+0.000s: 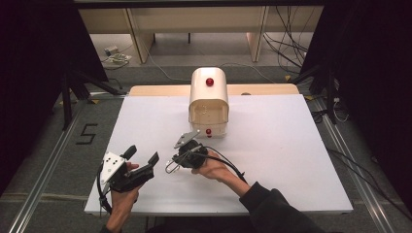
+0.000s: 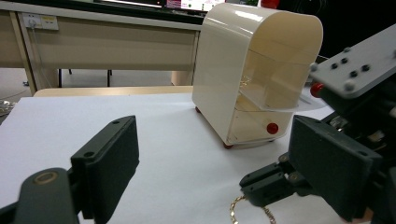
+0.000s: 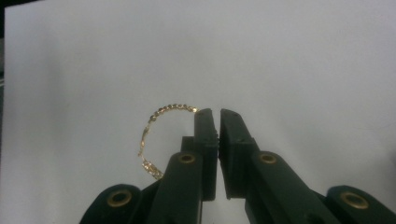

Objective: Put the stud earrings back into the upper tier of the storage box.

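Two grippers are in your hands at the white table (image 1: 291,160). Your right gripper (image 3: 218,114) has its jaws pressed nearly together, with one thin gold chain (image 3: 159,126) clamped between them; in the right gripper view the chain leaves the left side of the jaws at their tips and curves out in a loop that returns lower down beside the left jaw, above the white surface. In the high view that same gripper (image 1: 171,165) sits left of centre on the table, in front of the box, with the chain (image 1: 171,168) showing as a small loop at its tip. Your left gripper (image 1: 143,154) is near the front left corner of the table, jaws standing wide apart with nothing between them; the left gripper view confirms bare table between its two black jaws. One cream box (image 1: 209,102) with a rounded top stands at the middle of the table toward the far edge, its open front facing you, apart from both grippers. I count two red knobs on it in the high view: one on the top (image 1: 209,81) and one low on the front (image 1: 208,131). In the left gripper view the box (image 2: 224,70) shows one clear shelf inside, and part of the chain (image 2: 236,205) appears at the bottom edge, below the right gripper (image 2: 261,182).
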